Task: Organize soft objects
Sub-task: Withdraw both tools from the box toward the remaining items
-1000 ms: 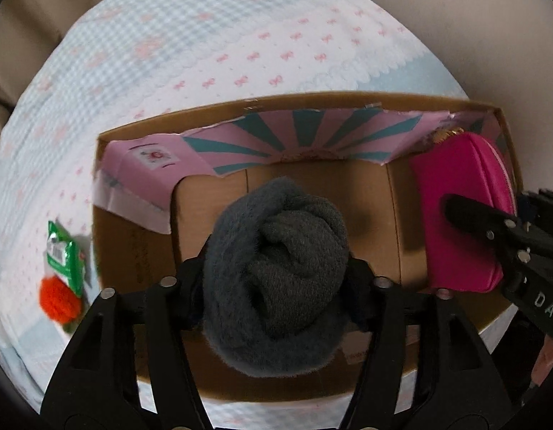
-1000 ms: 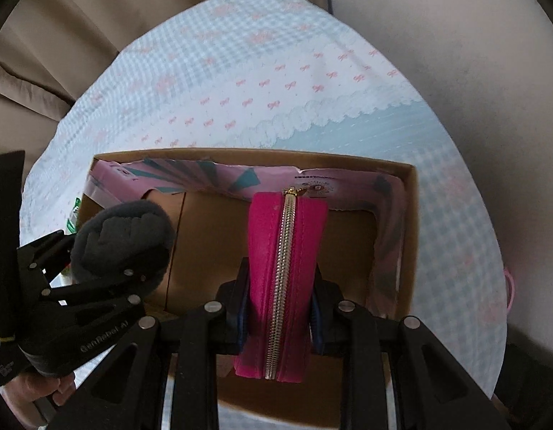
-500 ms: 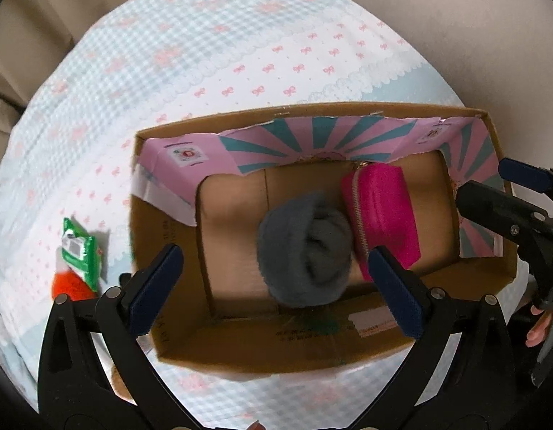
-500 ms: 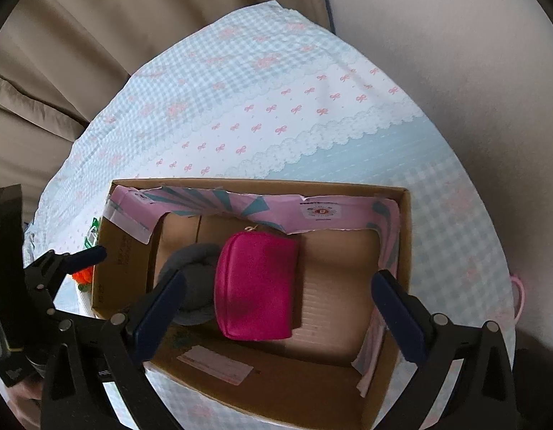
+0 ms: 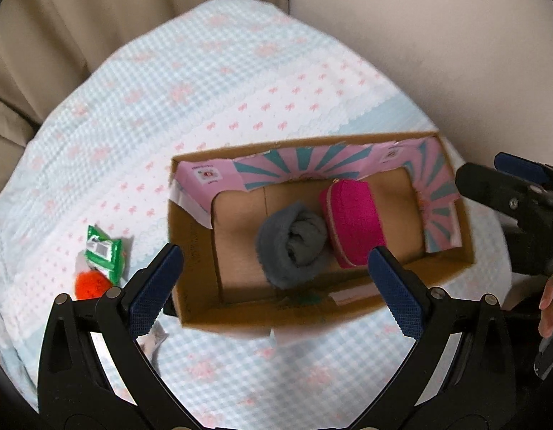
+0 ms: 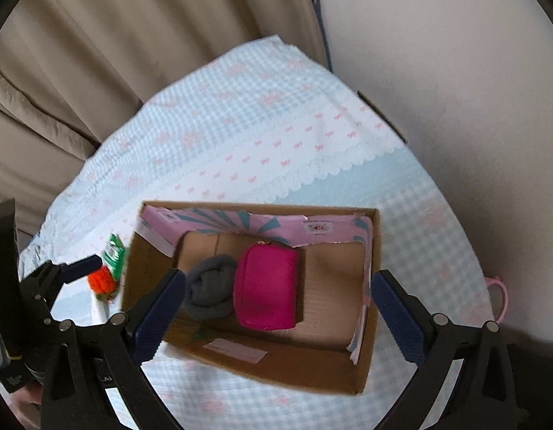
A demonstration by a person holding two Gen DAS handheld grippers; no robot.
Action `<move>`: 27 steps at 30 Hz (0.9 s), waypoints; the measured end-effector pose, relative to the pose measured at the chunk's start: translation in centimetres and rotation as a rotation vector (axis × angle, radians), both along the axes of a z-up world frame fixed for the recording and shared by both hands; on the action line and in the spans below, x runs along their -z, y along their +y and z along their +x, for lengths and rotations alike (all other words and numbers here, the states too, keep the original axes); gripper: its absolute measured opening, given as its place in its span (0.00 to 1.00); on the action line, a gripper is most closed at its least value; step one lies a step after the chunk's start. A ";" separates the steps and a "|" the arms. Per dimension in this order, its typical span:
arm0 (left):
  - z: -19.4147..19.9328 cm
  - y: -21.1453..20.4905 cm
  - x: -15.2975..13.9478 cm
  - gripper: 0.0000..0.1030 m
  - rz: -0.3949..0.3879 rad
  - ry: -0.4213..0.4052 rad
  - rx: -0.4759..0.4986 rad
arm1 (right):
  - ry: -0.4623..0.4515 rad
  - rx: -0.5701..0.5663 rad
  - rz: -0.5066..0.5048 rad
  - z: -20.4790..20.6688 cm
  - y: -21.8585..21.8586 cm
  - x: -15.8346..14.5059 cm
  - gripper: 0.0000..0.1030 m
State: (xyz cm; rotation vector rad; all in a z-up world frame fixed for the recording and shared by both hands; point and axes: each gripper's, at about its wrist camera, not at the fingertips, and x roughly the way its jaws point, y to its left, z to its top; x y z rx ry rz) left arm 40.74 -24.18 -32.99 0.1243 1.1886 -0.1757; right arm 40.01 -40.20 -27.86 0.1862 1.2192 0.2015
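A rolled grey sock (image 5: 292, 242) (image 6: 210, 286) lies in the open cardboard box (image 5: 194, 251) (image 6: 147, 251), touching a pink zip pouch (image 5: 353, 222) (image 6: 267, 286) to its right. My left gripper (image 5: 276, 286) is open and empty, held high above the box's near wall. My right gripper (image 6: 278, 313) is open and empty, also well above the box. An orange fluffy thing (image 5: 90, 285) (image 6: 102, 281) and a green packet (image 5: 104, 252) (image 6: 115, 254) lie on the cloth left of the box.
The box stands on a blue-and-white checked cloth (image 5: 240, 89) (image 6: 240, 125) with pink bows. Beige curtains (image 6: 133, 36) hang behind, a plain wall (image 5: 437, 36) at the right. A pink loop (image 6: 500, 294) lies at the cloth's right edge.
Both grippers let go of the grey sock and the pink pouch into the box, opened wide, and rose up and back from it.
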 end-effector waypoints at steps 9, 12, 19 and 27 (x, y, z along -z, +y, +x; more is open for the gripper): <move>-5.2 3.6 -8.3 0.99 -0.091 -0.144 -0.028 | -0.173 0.006 -0.094 -4.5 2.3 -9.0 1.00; -7.8 5.5 -11.1 0.99 -0.100 -0.190 -0.042 | -0.215 0.014 -0.105 -6.5 3.6 -11.6 1.00; -14.2 11.5 -15.7 0.99 -0.124 -0.272 -0.088 | -0.297 0.031 -0.143 -13.1 9.2 -17.2 1.00; -21.2 20.9 -18.7 0.99 -0.120 -0.347 -0.155 | -0.360 0.091 -0.145 -19.5 15.7 -20.2 1.00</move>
